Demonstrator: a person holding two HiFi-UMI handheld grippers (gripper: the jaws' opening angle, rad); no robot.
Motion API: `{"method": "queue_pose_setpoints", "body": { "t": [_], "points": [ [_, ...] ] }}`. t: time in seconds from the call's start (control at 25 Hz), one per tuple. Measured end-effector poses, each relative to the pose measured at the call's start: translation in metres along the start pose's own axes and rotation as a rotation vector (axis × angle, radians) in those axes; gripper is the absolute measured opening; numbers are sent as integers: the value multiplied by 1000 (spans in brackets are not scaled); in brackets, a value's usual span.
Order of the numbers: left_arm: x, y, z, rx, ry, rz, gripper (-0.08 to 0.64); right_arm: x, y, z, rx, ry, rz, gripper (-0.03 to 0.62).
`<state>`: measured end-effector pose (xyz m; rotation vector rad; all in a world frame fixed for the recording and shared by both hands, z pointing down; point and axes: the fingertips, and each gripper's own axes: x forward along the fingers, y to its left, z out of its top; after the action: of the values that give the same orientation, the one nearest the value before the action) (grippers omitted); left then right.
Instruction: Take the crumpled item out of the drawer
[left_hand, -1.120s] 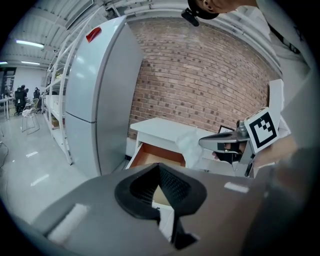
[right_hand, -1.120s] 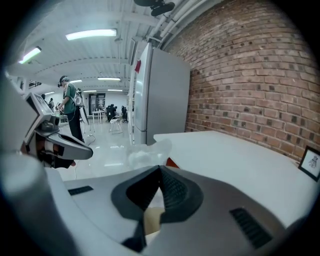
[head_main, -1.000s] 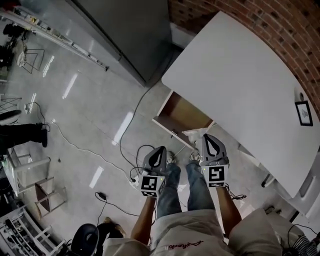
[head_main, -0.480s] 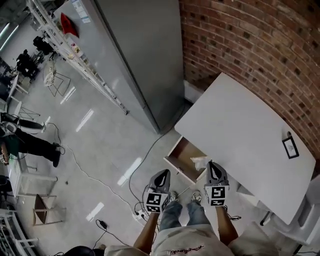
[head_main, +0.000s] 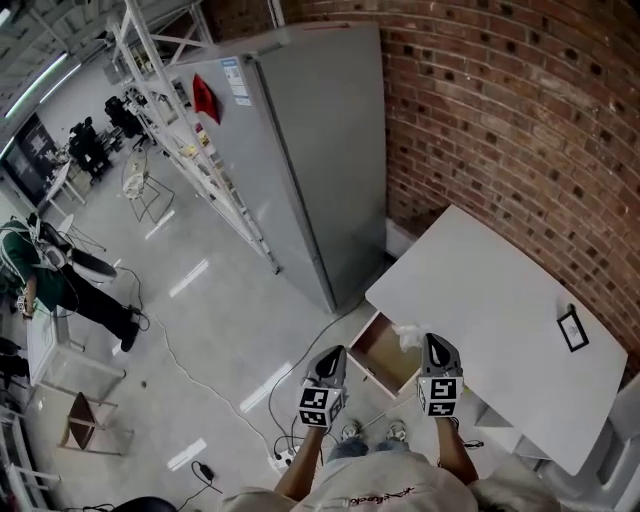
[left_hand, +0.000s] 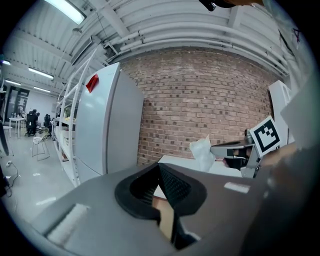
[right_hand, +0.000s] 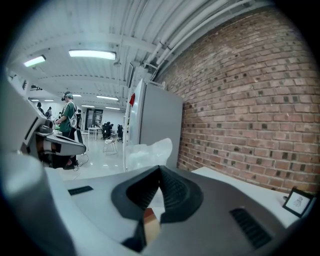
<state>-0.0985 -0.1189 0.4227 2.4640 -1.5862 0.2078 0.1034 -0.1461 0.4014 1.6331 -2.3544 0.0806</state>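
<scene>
While right gripper (head_main: 432, 341) clamps crumpled white wad (head_main: 407, 335) | left gripper (head_main: 337, 351) closed | boxy drawer (head_main: 377, 356) open

White desk (head_main: 500, 290) beside red-brown brick wall (head_main: 520, 110); white crumpled item (head_main: 408, 335); drawer (head_main: 378, 352) brown inside; grey floor (head_main: 200, 330).

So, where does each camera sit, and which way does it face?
Head view: on the person's head, facing steeply down at the open drawer and white table; forearms, left gripper, right gripper show.
Left gripper view: on the left gripper, along its shut jaws toward the brick wall; right gripper appears at right.
Right gripper view: on the right gripper, along jaws shut on the crumpled item.
Shared: all three show the crumpled item.
</scene>
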Motion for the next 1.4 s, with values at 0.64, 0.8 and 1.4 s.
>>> {"method": "queue_pose_setpoints", "body": {
  "t": [0.64,0.8,1.4],
  "points": [
    [-29,15,52,29,-88,64,9,-30,6,47,-22,-93,5,12],
    [-25,14,58,31,-98,57,9,-32,4,49,-20,-96,3,12],
    [-11,14,68,34,-98,31,9,-24,3,55,-24,-94,12,12]
  ]
}}
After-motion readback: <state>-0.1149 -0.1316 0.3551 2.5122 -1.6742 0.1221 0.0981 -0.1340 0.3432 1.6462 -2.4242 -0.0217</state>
